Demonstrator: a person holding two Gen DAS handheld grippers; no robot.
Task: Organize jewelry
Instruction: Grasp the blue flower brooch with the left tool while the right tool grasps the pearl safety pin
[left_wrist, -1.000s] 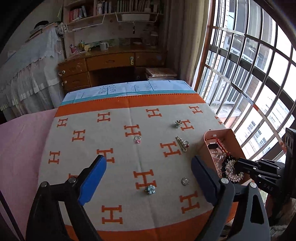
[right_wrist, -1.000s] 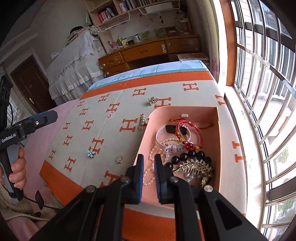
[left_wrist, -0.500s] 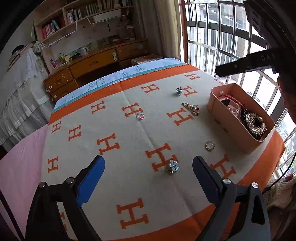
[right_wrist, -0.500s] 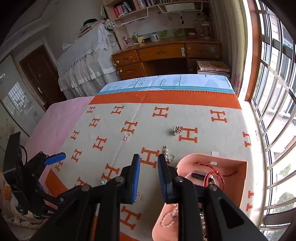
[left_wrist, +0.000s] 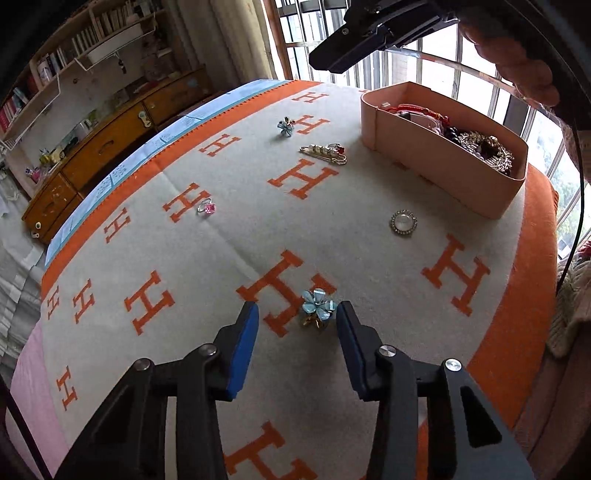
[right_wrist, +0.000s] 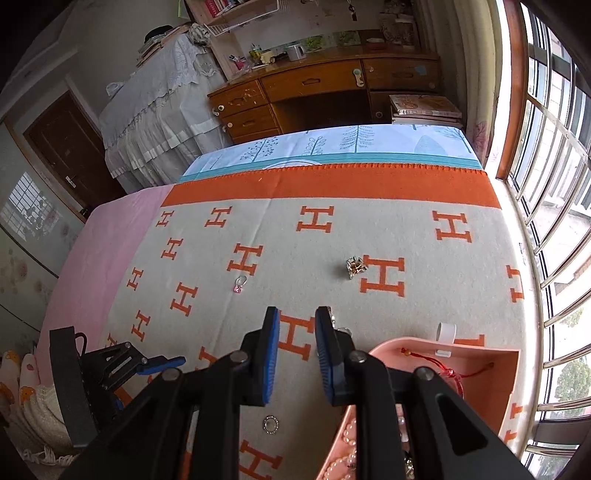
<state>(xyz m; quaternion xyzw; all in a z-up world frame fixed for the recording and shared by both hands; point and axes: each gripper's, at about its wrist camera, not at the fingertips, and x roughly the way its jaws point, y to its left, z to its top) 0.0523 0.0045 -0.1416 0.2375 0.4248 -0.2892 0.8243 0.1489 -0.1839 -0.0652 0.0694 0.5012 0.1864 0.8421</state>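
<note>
Pink open box (left_wrist: 436, 162) at upper right of left wrist view, filled with red cord bracelet (left_wrist: 413, 110), dark beads, gold brooch (left_wrist: 487, 149); same box at lower right of right wrist view. Cream blanket (left_wrist: 229, 236) with orange H pattern and orange border, spread over pink sheet; wooden desk (right_wrist: 325, 88), bookshelves, barred window behind. Loose on blanket: blue flower brooch (left_wrist: 317, 307), round crystal brooch (left_wrist: 403, 223), pearl safety pin (left_wrist: 325, 151), pink-stone ring (left_wrist: 207, 207), second flower piece (left_wrist: 285, 127). Left gripper (left_wrist: 297, 325) low at bottom centre, jaws just closing, partly open, blue flower brooch between the pads near the right-hand pad, contact unclear, not clamped. Right gripper (right_wrist: 295, 350) above blanket at bottom centre, narrow gap, holding nothing.
</note>
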